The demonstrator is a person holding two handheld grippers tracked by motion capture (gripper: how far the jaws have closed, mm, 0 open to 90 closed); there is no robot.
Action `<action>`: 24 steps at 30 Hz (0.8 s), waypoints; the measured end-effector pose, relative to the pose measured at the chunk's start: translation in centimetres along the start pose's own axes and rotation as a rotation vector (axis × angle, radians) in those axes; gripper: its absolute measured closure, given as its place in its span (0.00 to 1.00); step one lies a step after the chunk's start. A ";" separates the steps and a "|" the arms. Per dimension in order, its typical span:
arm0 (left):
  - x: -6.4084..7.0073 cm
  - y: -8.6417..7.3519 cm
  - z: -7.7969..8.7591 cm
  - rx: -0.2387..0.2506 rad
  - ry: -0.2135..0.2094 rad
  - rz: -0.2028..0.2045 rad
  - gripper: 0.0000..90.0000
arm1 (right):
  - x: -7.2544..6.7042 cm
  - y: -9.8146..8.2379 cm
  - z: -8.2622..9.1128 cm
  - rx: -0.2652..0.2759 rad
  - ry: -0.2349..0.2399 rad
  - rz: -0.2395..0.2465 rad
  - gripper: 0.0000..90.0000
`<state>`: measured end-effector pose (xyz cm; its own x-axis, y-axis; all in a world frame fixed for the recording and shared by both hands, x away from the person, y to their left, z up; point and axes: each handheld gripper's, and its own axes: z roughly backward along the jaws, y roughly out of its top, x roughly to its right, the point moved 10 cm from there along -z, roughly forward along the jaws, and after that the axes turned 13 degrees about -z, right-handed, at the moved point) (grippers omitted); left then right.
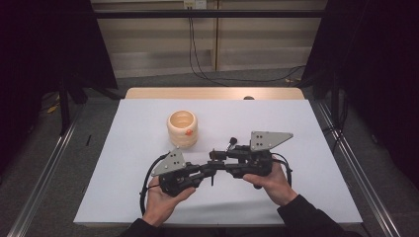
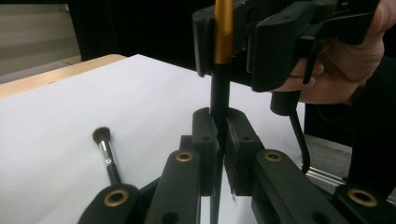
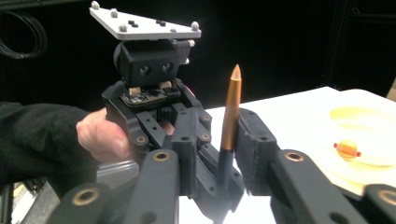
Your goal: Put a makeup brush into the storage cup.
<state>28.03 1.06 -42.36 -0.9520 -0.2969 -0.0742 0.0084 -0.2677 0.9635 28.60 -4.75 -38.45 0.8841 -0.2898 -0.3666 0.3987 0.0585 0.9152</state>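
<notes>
Left gripper [image 2: 219,122] jaws clenched on the dark lower part of a brush [image 3: 232,107] handle, the pads meeting the shaft from both sides. The right gripper [image 3: 220,114] faces it nose to nose with its jaws released: the gold, pointed end of the same handle stands between them with a gap showing on one side, so nothing there presses on it. The brush thus spans the two grippers, off the table [image 1: 296,128] near its front middle, carried by the left one alone. The left hand [image 1: 160,202] and right hand [image 1: 274,182] hold the grippers just above the white surface. A second brush [image 2: 106,151] lies flat on the table beside the left gripper, bristles away from it. A cream ribbed cup [image 1: 182,128] with a small orange piece on it stands farther back, well apart from both grippers. Step in hand, as judged: a hand-over of the brush from right to left, at the point of release. The next move likely calls for the right gripper to draw straight back off the gold end without catching it, while the left holds firm, before the brush goes toward the cup
</notes>
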 end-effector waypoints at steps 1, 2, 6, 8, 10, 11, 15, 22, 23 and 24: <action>-0.1 -0.1 0.0 -0.004 0.001 -0.003 0.93 | 0.0 0.0 0.0 0.000 -0.006 0.004 0.69; -0.1 -0.1 0.0 -0.006 0.002 -0.004 0.93 | 0.1 0.1 0.0 0.010 -0.010 -0.004 0.61; -0.4 -0.2 0.1 -0.007 0.017 0.005 0.93 | 0.3 0.4 0.2 0.035 -0.031 -0.009 0.45; -0.5 -0.2 0.2 -0.012 0.020 0.003 0.93 | 0.6 0.5 0.2 0.046 -0.061 -0.009 0.35; -0.5 -0.2 0.2 -0.004 0.021 0.012 0.93 | 0.8 0.6 0.2 0.051 -0.079 -0.011 0.32; -0.5 -0.1 0.2 -0.006 0.021 0.014 0.93 | 0.9 0.6 0.2 0.052 -0.084 -0.012 0.28; -0.6 -0.2 0.3 -0.009 0.027 0.015 0.93 | 1.5 0.7 0.1 0.074 -0.133 -0.017 0.09; -0.9 -0.1 0.8 -0.004 0.041 0.024 0.93 | 1.6 0.4 0.6 0.076 -0.141 -0.009 0.00; -1.1 -0.1 0.9 -0.011 0.048 0.023 0.93 | 1.7 0.3 0.8 0.078 -0.154 -0.016 0.00; -1.3 -0.1 1.0 -0.009 0.054 0.025 0.93 | 1.7 0.3 0.8 0.078 -0.154 -0.016 0.00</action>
<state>28.93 2.38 -42.15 -0.9336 -0.3526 -0.0641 0.0348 -0.2673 0.9630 30.04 -5.99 -38.71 0.8275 -0.4332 -0.3571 0.3873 -0.0200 0.9217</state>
